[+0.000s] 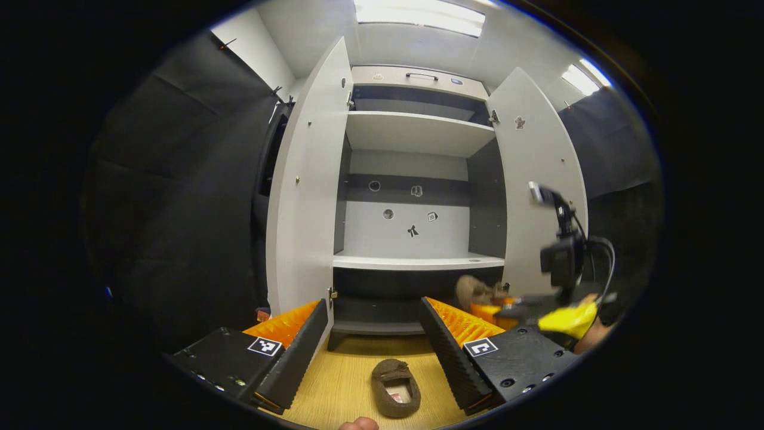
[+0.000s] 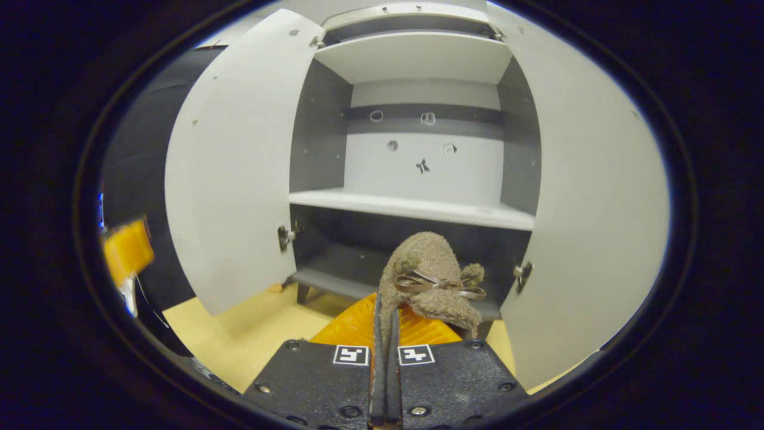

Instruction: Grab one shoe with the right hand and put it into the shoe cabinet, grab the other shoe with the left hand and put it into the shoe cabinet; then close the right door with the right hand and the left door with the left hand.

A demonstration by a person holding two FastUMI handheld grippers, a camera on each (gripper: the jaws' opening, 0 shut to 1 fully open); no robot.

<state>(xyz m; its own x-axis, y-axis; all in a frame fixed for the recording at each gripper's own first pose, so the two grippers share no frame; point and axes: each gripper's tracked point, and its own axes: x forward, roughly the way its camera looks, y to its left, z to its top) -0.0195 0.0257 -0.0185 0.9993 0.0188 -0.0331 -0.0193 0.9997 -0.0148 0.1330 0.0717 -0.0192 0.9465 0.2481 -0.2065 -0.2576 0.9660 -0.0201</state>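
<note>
A brown fuzzy shoe (image 1: 396,387) lies on the wooden floor (image 1: 349,370), low between the fingers of my left gripper (image 1: 373,303), which stands open and holds nothing. To the right, my right gripper (image 1: 501,310) carries the other brown shoe (image 1: 474,291) near the cabinet's bottom opening. In the right gripper view that gripper (image 2: 385,310) is shut on the shoe (image 2: 430,275), which has a bow and is lifted in front of the lowest compartment. The white shoe cabinet (image 2: 412,206) stands ahead with both doors swung open.
The cabinet's left door (image 1: 304,179) and right door (image 1: 540,179) stick out towards me on either side. Bare shelves (image 1: 418,261) sit inside. A fingertip (image 1: 358,424) shows at the bottom edge. The left gripper (image 2: 125,251) appears at the far left, blurred.
</note>
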